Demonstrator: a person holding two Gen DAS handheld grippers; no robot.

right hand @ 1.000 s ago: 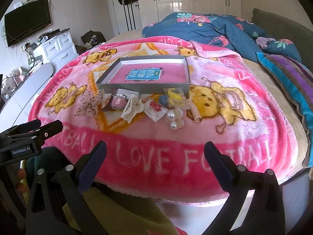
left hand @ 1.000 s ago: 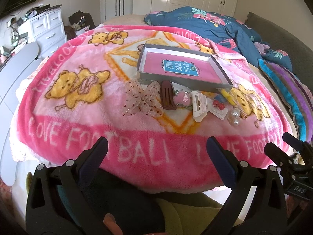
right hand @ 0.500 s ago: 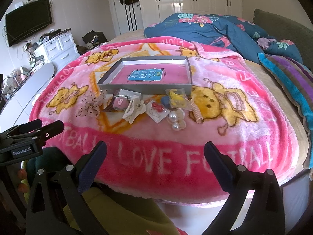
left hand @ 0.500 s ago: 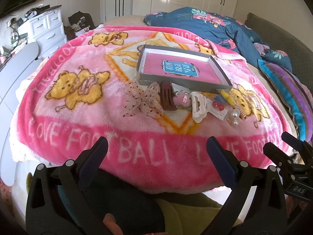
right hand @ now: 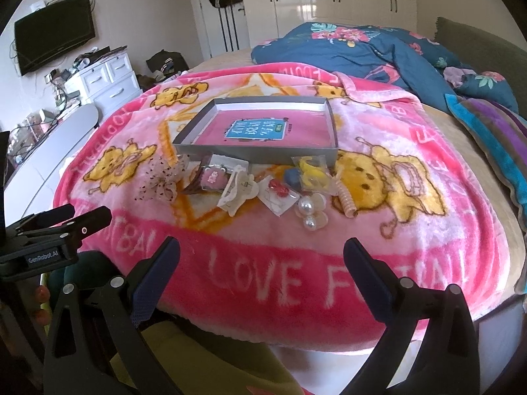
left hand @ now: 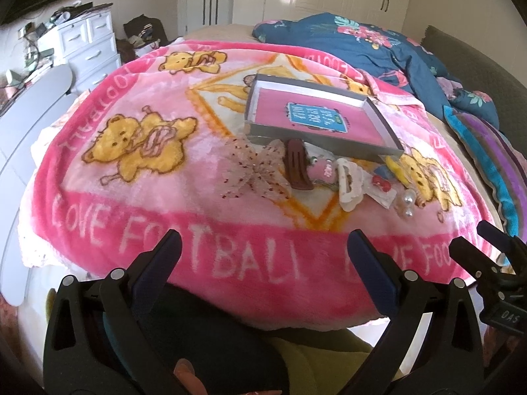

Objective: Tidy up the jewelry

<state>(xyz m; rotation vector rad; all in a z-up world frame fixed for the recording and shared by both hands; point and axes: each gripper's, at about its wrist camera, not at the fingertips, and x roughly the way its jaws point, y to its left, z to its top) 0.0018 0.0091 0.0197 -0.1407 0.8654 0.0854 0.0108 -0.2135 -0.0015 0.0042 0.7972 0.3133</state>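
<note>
Claws left (left hand: 263, 253) and right (right hand: 262, 251) gape empty above blanket (right hand: 263, 279), short of trinkets (right hand: 237, 187)

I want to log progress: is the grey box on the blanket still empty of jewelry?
Empty of jewelry. The grey box shows only its pink floor and a blue label; the hair accessories all lie on the blanket in front.
</note>
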